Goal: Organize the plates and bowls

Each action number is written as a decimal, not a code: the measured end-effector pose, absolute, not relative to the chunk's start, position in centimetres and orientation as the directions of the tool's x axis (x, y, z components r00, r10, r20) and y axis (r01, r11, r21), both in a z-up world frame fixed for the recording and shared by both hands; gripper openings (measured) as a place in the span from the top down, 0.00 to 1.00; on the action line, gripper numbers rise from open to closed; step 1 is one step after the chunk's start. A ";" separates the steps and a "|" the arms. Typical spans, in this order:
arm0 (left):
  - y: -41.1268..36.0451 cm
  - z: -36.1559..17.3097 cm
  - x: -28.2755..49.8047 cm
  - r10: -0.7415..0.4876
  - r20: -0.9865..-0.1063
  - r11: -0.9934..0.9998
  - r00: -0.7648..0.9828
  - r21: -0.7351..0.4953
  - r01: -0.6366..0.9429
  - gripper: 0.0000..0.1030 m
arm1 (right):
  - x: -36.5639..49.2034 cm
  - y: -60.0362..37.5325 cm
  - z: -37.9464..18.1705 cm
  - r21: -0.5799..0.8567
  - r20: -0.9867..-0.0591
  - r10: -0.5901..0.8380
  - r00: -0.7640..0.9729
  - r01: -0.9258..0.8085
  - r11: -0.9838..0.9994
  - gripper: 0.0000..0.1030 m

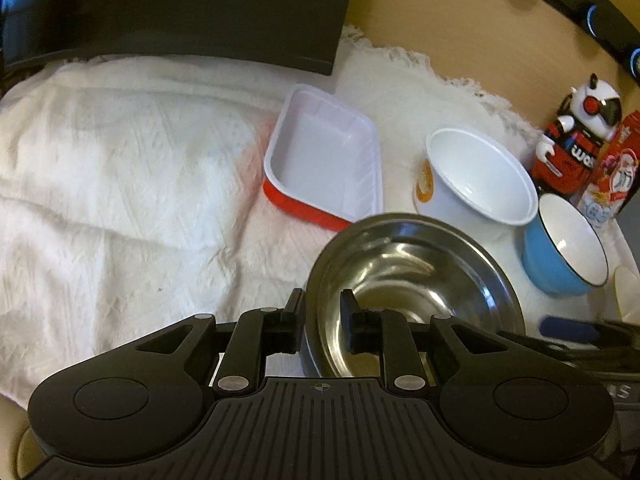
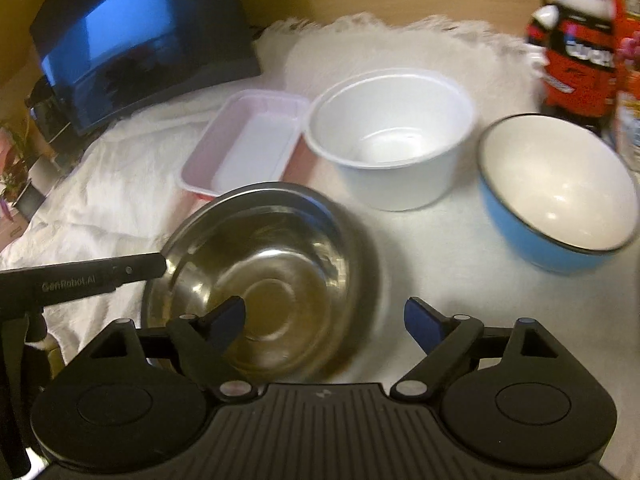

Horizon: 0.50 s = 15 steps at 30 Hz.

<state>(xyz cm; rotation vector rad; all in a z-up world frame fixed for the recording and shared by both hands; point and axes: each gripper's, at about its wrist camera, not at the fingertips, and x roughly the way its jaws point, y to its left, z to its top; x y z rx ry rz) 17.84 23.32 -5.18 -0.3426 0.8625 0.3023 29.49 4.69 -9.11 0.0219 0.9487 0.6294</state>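
- The metal bowl (image 2: 260,280) sits on the cloth (image 2: 120,192), nearest the cameras.
- Behind it lies the rectangular tray (image 2: 244,144); right of the tray, just beside it, stands the tall tub (image 2: 392,140).
- The enamel bowl (image 2: 556,188) is right of the tub.
- The toy figure (image 2: 576,52) stands behind the enamel bowl.
- The laptop (image 2: 140,40) is at the far left.
- The left gripper (image 1: 320,316) straddles the metal bowl's rim.

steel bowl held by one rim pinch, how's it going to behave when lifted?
The steel bowl looks thin and rigid, so probably light with no flex. Its polished wall may slip or pivot, since the left tongs clamp only the near rim. The right tongs stand open, giving no second hold, so it may tilt away from the grip.
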 end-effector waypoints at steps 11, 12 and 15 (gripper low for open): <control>25.1 -5.2 17.3 0.032 -0.763 0.876 0.646 -0.289 -0.385 0.76 | 32.1 5.6 -11.4 0.386 -0.764 0.551 0.336 -0.445 0.808 0.14; 25.1 -5.3 17.5 0.058 -0.777 0.884 0.627 -0.252 -0.394 0.76 | 32.1 5.9 -11.6 0.387 -0.767 0.552 0.327 -0.450 0.805 0.14; 25.1 -6.0 18.2 0.077 -0.810 0.905 0.581 -0.188 -0.382 0.69 | 31.8 7.0 -12.1 0.387 -0.776 0.554 0.300 -0.467 0.795 0.14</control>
